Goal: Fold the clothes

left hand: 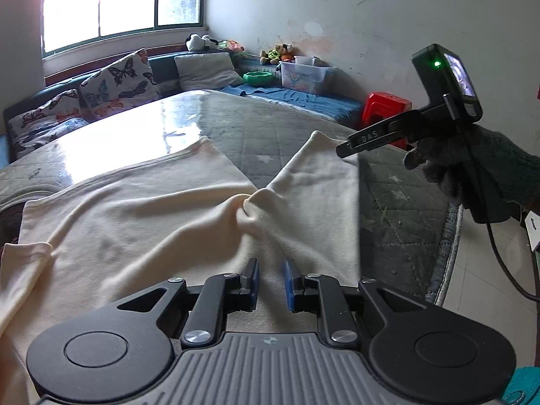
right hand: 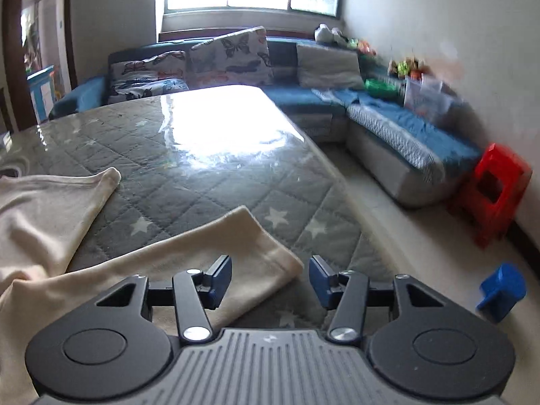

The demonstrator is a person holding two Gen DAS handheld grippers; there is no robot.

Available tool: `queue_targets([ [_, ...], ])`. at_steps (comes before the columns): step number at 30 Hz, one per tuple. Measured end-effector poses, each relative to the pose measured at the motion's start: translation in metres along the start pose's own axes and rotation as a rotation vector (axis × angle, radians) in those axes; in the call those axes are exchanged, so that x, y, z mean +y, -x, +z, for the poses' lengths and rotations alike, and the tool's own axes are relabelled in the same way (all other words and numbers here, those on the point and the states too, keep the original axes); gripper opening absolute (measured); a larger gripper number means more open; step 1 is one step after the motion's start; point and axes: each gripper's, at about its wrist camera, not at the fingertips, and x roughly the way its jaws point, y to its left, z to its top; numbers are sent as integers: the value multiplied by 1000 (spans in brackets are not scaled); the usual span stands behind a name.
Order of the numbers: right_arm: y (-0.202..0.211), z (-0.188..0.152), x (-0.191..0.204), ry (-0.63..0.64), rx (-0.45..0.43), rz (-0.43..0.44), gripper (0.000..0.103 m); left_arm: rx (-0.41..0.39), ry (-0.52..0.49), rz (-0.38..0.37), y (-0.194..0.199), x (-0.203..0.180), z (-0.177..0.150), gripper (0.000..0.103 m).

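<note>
One cream garment (left hand: pixel 141 222) spread on grey quilted star-print table cover (left hand: pixel 297 141), bunched into a knot of folds near middle, two flaps reaching toward far side. Nearer flap (right hand: pixel 216 256) lying flat close to table's right edge, its corner just ahead of right gripper.

Left gripper (left hand: pixel 271 281) low over cream cloth, blue pads apart with a narrow gap, nothing pinched between them. Right gripper (right hand: pixel 270 280) wide open, left pad over flap's end, right pad over bare cover; whether touching cloth, cannot tell. Seen from left wrist camera: right gripper (left hand: pixel 344 152) side-on at flap's far corner, held by dark fuzzy glove (left hand: pixel 472 172), black cable hanging below, green light lit on its top unit.

Clear glossy sheet over cover, strong window glare across far half. Table edge curved on right, pale tiled floor beyond.

Blue L-shaped sofa (right hand: pixel 388 114) behind table, butterfly-print cushions (left hand: pixel 118 84), plain grey cushion (left hand: pixel 206 71), plush toys (left hand: pixel 280 53) on ledge along wall, clear plastic storage box (left hand: pixel 305 76), green bowl-like item (left hand: pixel 258 78). Red plastic stool (right hand: pixel 492 192) against scuffed white wall, blue small stool (right hand: pixel 503 290) on floor. Barred window (left hand: pixel 121 0) blown out bright.

Readable writing: "DAS" on right gripper's finger, left wrist view only. Other labels too small.
</note>
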Motion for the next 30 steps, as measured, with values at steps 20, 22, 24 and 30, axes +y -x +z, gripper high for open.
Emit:
queue_targets([
  [20,42,-27,-22,19,-11,-175,9,10,-6,-113,-11,-12,4,32],
  [22,45,-24,-20,11,-25,-164,9,8,-19,-116,-7,-13,3,32],
  [24,51,-15,-14,8,-54,-97,11,0,-16,-112,-5,-11,6,32],
  [30,37,24,29,41,-30,220,11,-1,10,-99,-7,-9,9,34],
])
